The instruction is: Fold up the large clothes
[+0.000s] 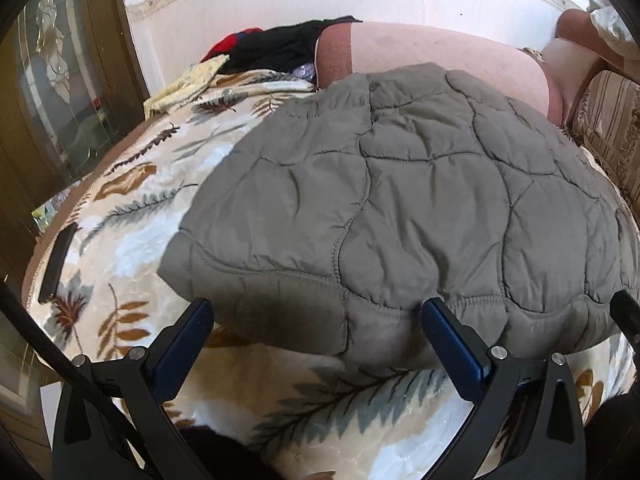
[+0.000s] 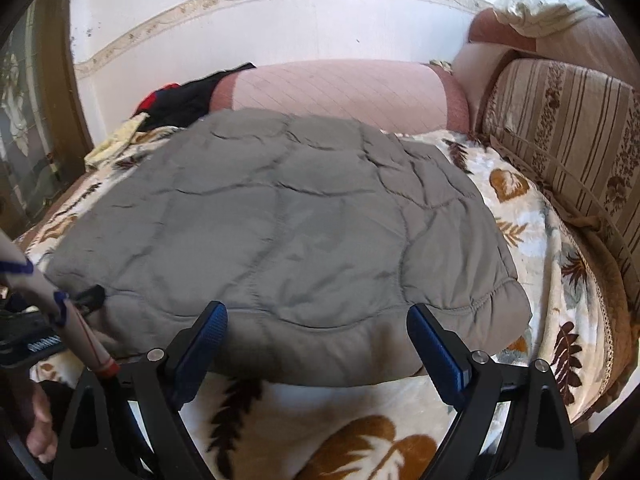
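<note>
A grey quilted jacket (image 1: 420, 200) lies folded flat on a leaf-patterned blanket (image 1: 132, 216). My left gripper (image 1: 316, 316) stands open at the jacket's near hem, its blue pads (image 1: 452, 344) on either side of the hem's bulge, nothing clamped. In the right wrist view the same grey jacket (image 2: 272, 216) spreads across the blanket (image 2: 360, 420). My right gripper (image 2: 316, 320) is open at the near edge, right of middle, its pads (image 2: 432, 352) apart and empty. The left gripper's tip (image 2: 90, 296) shows at the jacket's near left corner.
A pink bolster (image 2: 340, 88) lies behind the jacket along the white wall. Dark and red clothes (image 1: 272, 46) and a yellow cloth (image 1: 188, 84) sit at the back left. A striped sofa back (image 2: 560, 128) rises on the right. A wooden glass door (image 1: 60, 80) is left. A dark flat device (image 1: 58, 264) lies on the blanket.
</note>
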Action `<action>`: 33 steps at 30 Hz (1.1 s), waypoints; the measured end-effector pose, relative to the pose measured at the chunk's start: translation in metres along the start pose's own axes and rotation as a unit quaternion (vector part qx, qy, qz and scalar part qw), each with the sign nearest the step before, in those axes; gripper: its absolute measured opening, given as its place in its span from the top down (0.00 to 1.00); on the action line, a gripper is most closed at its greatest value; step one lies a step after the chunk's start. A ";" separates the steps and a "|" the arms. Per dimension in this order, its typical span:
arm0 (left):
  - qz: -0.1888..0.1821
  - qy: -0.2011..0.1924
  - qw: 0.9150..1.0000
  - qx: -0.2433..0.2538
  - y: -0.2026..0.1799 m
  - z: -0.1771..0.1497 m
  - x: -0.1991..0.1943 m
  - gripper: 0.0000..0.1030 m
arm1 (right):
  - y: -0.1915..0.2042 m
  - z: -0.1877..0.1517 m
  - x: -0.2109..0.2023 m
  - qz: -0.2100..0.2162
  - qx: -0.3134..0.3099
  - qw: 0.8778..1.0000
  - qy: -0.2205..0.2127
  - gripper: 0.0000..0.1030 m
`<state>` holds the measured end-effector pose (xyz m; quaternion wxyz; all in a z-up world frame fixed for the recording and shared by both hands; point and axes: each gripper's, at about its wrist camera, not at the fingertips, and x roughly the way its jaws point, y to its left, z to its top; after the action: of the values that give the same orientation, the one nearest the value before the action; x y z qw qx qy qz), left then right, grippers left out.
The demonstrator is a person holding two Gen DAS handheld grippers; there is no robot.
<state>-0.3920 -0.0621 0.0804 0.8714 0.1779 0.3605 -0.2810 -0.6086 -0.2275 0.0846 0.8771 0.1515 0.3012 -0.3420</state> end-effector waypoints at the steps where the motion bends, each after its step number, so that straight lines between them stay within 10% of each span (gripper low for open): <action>1: 0.003 -0.006 1.000 -0.001 0.001 -0.001 -0.005 0.00 | 0.003 0.002 -0.005 0.005 -0.002 1.000 -0.005 0.08; 33: -0.019 -0.119 0.993 0.018 -0.002 0.015 -0.108 0.00 | 0.017 0.021 -0.087 0.011 -0.020 0.994 -0.106 0.08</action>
<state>-0.4482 -0.0325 0.1689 0.8995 0.1520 0.2521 -0.3229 -0.6386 -0.1814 0.1570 0.9106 0.1005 0.2118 -0.3403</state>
